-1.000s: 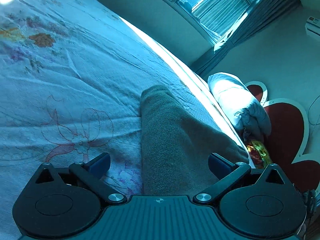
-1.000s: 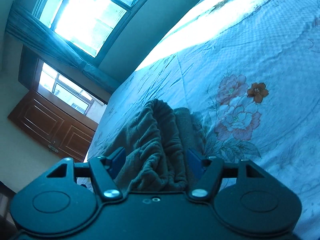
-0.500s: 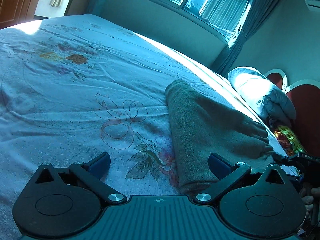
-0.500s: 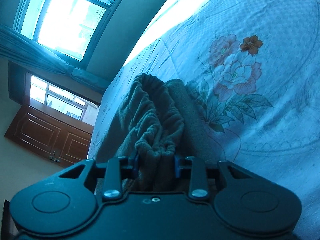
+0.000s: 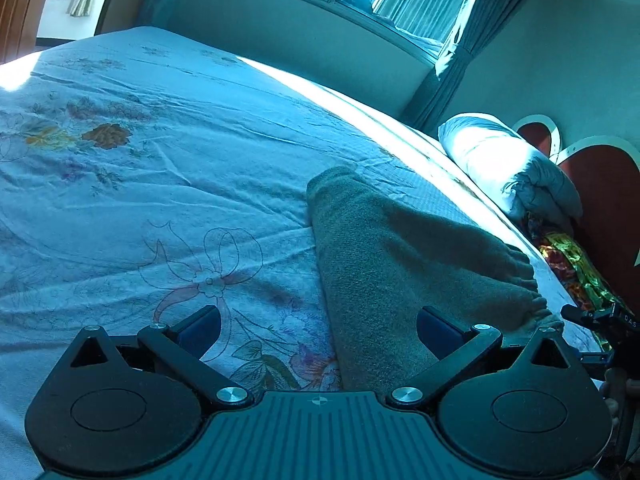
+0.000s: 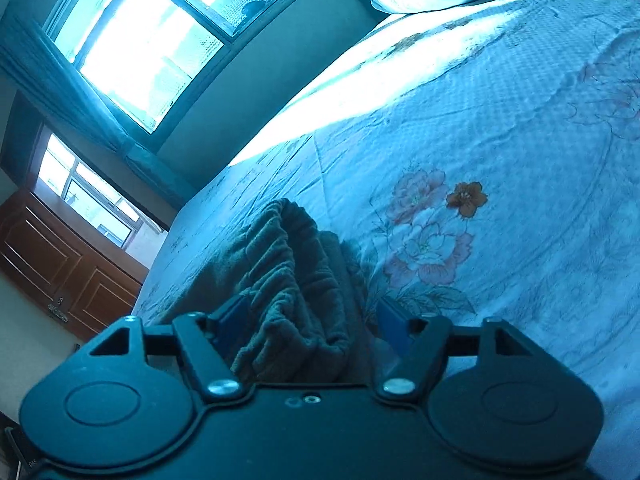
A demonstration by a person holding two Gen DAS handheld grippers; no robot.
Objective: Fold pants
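The pants (image 5: 400,264) lie on the bedspread (image 5: 160,168) as a long narrow folded strip, running away ahead of my left gripper (image 5: 318,326) and slightly right of its centre line. The gathered waistband (image 6: 296,264) sits directly between the fingers of my right gripper (image 6: 310,316).

Step in hand, as I judge it: the lengthwise fold is made; the crosswise fold is pending. The next move calls for closing on the waistband, gripping all layers, and carrying it over toward the far end.

Right gripper: low over the bed, rolled to one side, fingers spread around the waistband, neither pad visibly pressing. Left gripper: held level above the strip's near part, fingers wide apart, holding nothing. A pillow (image 5: 504,160) lies far right of it.
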